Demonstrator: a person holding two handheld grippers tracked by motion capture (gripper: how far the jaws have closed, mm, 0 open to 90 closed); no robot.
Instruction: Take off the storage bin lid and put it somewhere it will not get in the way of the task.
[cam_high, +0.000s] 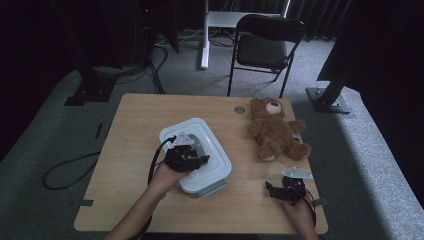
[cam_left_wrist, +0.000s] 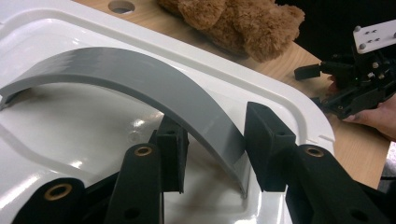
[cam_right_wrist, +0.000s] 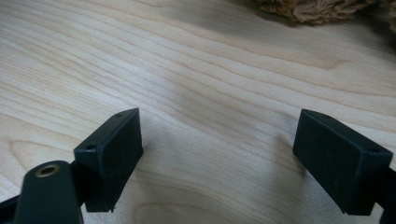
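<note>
At the left of the high view, the person's left hand (cam_high: 167, 176) came in from the bottom edge and held the left gripper (cam_high: 192, 157) over a white lidded box (cam_high: 216, 150) that lay a little left of the middle of the wooden bench (cam_high: 130, 130). A black cable looped from that gripper across the bench beside the box. The box sat at a slant to the bench edges, with a grey arched handle (cam_high: 196, 141) on its lid.

In the left gripper view, the grey handle (cam_left_wrist: 140, 79) curved up over the glossy white lid (cam_left_wrist: 56, 135) and came down between the two black jaws. The jaws stood on either side of the near end of the handle, drawn in close around it; one finger (cam_left_wrist: 172, 154) sat against its inner side and the other just beside its outer edge, though whether both pressed on it could not be told for sure. The lid was seated on the box.

Further right, a brown teddy bear (cam_high: 276, 129) lay on its back near the far right of the bench, well apart from the box, with a small round hole (cam_high: 240, 110) in the benchtop just beside its head.

At the right, the right hand (cam_high: 300, 212) held the right gripper (cam_high: 280, 190) low near the front edge, below the bear. In the right gripper view its jaws were spread wide over bare wood (cam_right_wrist: 196, 84), with nothing between them.
</note>
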